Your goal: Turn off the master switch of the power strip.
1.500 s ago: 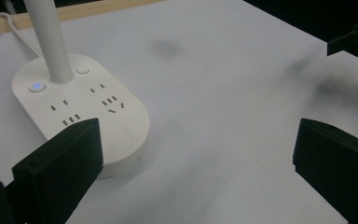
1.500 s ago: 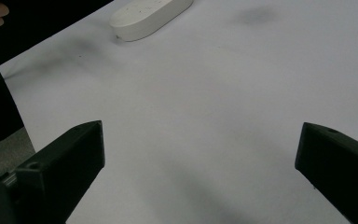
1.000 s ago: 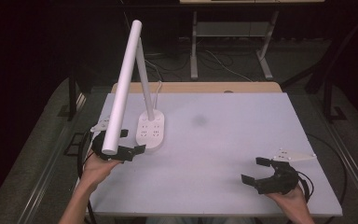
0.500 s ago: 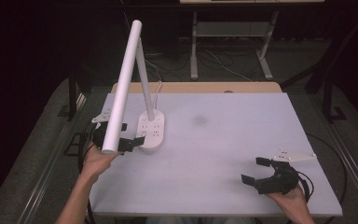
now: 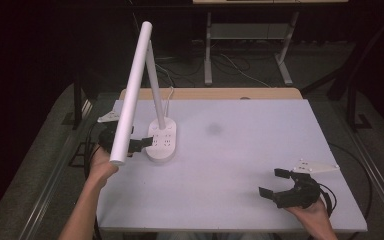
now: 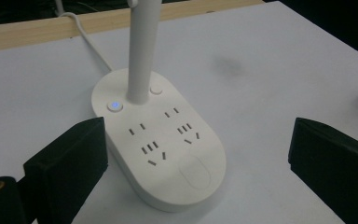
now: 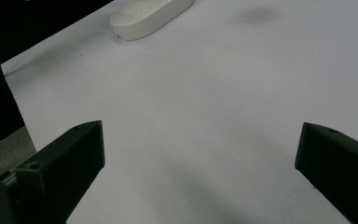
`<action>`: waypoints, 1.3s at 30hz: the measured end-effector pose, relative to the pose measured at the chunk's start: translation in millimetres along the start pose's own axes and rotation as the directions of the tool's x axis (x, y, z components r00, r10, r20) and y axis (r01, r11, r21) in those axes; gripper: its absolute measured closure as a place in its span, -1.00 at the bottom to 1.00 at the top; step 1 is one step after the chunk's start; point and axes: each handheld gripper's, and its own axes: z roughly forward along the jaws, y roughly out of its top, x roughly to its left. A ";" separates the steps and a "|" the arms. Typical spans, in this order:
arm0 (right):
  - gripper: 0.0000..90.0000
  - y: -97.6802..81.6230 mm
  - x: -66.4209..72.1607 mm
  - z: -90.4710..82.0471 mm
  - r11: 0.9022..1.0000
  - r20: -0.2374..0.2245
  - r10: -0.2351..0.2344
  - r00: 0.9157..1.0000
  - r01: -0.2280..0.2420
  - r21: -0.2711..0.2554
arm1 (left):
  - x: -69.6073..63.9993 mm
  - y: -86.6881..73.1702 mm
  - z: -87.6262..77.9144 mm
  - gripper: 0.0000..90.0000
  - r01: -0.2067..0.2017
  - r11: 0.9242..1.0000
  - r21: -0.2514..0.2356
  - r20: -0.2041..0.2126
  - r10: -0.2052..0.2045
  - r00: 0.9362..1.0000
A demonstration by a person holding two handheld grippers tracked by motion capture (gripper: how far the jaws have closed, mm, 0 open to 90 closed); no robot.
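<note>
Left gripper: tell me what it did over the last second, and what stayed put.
The left gripper moved forward and right, closing in on the lamp base, jaws open, not gripping it. The lamp and the right gripper stayed where they were, right jaws open too.

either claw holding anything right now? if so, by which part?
Nothing is held. The left claw is open, jaws either side of the lamp base without touching. The right claw is open over the bare table.

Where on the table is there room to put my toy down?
The big bare patch is the middle of the table, between the lamp base and the right gripper. The far right corner, behind that gripper, is bare too. It is crowded at the left, where the left gripper sits at the base.
</note>
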 end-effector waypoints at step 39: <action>-0.99 -0.1 0.6 0.5 1.000 -0.006 -0.005 1.000 0.005 0.009 | 25.7 21.4 27.0 0.03 0.261 0.948 -0.180 0.032 -0.260 0.965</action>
